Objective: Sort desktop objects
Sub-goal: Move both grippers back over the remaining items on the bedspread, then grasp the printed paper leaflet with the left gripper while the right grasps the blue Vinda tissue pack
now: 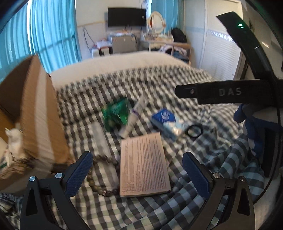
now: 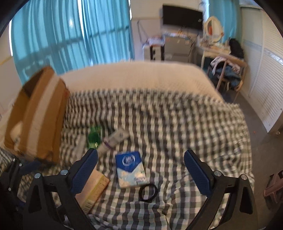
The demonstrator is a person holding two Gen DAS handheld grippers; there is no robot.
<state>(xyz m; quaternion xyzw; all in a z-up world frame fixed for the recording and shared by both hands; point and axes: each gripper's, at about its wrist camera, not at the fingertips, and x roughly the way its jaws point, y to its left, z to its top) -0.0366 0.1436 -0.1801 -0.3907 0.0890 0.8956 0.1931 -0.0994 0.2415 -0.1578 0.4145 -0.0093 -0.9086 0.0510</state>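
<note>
Left wrist view: left gripper [image 1: 138, 174] spread wide, empty, pink box [image 1: 144, 165] lying flat between its fingers on checked cloth [image 1: 159, 85]; right gripper [image 2: 140, 174] likewise wide, empty, blue tissue pack [image 2: 131, 169] just ahead between fingers.

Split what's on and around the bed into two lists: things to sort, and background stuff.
To sort:
- green packet
- white tube
- blue tissue pack
- black ring
- tan printed box
- bead bracelet
- cardboard box, the likely container

Background:
- checked bedcover
- blue curtains
- wall TV
- oval mirror
</note>
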